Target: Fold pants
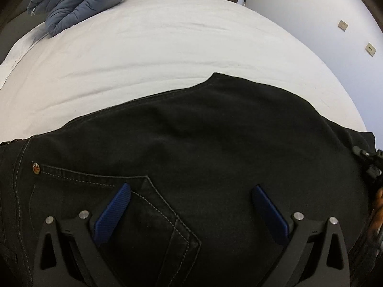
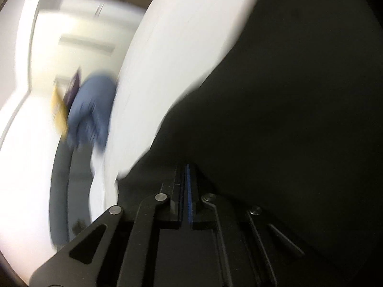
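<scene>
Here, black pants (image 1: 203, 143) lie spread on the white bed (image 1: 143, 47), back pocket up. Left gripper (image 1: 191, 191) hangs over the pants near the pocket, blue fingers (image 1: 112, 212) wide apart, nothing between. Right gripper (image 2: 188, 174) is pressed together at the pants' edge; blur hides any pinched cloth. Blue jacket (image 1: 81, 2) sits at the bed's far corner.

Bare bed sheet (image 1: 155, 55) beyond pants (image 1: 191, 143); jacket (image 1: 79, 2) far.

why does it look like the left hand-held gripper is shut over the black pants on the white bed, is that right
Not quite. The left hand-held gripper is open, its blue fingers spread wide apart over the black pants, as the left wrist view shows. The pants do lie on the white bed.
</scene>
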Tool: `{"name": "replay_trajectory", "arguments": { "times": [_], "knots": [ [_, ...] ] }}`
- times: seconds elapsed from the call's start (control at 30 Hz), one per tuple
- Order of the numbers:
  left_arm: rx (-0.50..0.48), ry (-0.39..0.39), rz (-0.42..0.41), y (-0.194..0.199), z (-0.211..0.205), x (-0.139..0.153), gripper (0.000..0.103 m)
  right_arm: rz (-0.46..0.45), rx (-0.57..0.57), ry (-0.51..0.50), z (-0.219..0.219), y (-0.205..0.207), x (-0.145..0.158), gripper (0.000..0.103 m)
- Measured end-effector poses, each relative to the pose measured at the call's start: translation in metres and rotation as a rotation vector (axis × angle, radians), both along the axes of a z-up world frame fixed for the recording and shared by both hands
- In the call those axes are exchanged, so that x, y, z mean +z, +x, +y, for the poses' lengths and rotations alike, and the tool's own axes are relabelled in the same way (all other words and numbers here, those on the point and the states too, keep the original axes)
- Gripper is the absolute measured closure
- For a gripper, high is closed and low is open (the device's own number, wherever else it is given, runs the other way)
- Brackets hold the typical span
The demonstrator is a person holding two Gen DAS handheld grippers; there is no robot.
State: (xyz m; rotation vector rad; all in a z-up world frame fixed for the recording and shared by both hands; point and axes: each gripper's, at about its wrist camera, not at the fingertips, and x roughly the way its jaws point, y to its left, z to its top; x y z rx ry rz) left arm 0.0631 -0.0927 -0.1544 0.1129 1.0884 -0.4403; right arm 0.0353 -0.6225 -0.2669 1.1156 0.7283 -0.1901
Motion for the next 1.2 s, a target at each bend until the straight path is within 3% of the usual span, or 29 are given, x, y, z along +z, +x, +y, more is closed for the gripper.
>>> {"name": "replay_trajectory", "arguments": {
  "times": [0.03, 0.13, 0.27, 0.33, 0.4, 0.5, 0.6, 0.7, 0.77, 0.8, 0.93, 1.07, 1.13, 1.2],
  "knots": [
    [-0.002, 0.002, -0.004, -0.001, 0.000, 0.000, 0.000, 0.004, -0.073, -0.035, -0.029, -0.024, 0.006, 0.103],
    [-0.003, 0.003, -0.010, 0.002, 0.000, -0.004, 0.000, 0.025, -0.230, -0.095, -0.061, -0.082, 0.023, 0.103],
    [-0.004, 0.005, -0.017, 0.006, 0.001, -0.005, 0.000, 0.086, -0.276, -0.292, -0.058, -0.100, 0.072, 0.097],
    [-0.005, 0.007, -0.021, 0.004, 0.000, -0.007, 0.000, 0.004, -0.194, -0.265, -0.040, -0.091, 0.086, 0.097],
    [-0.007, 0.005, -0.023, 0.002, 0.000, -0.010, 0.000, -0.058, -0.042, -0.208, -0.004, -0.067, 0.089, 0.097],
    [-0.008, 0.005, -0.024, -0.002, -0.004, -0.006, 0.000, -0.095, 0.242, -0.095, 0.074, -0.024, 0.070, 0.097],
    [-0.010, 0.004, -0.026, -0.004, -0.005, -0.007, 0.000, -0.024, 0.412, -0.016, 0.153, 0.012, 0.031, 0.097],
    [-0.014, -0.002, -0.027, -0.003, 0.000, -0.007, 0.000, 0.068, 0.500, 0.011, 0.186, 0.026, -0.010, 0.098],
    [-0.017, -0.004, -0.032, -0.004, 0.001, -0.005, 0.000, 0.047, 0.458, 0.093, 0.171, 0.024, -0.028, 0.103],
    [-0.017, -0.008, -0.035, -0.004, 0.002, -0.004, 0.000, 0.034, 0.411, 0.100, 0.143, 0.009, -0.030, 0.103],
    [-0.016, -0.010, -0.045, -0.005, 0.003, -0.005, 0.000, 0.022, 0.214, 0.020, 0.035, -0.038, -0.020, 0.103],
    [-0.023, -0.023, -0.049, -0.007, 0.005, -0.004, 0.000, 0.088, -0.061, -0.090, -0.123, -0.123, 0.011, 0.103],
    [-0.030, -0.027, -0.055, -0.009, 0.006, -0.004, 0.000, 0.135, -0.206, -0.159, -0.169, -0.164, 0.031, 0.103],
    [-0.033, -0.026, -0.057, -0.010, 0.006, -0.002, 0.000, 0.174, -0.260, -0.263, -0.189, -0.191, 0.063, 0.094]
  ]
}}
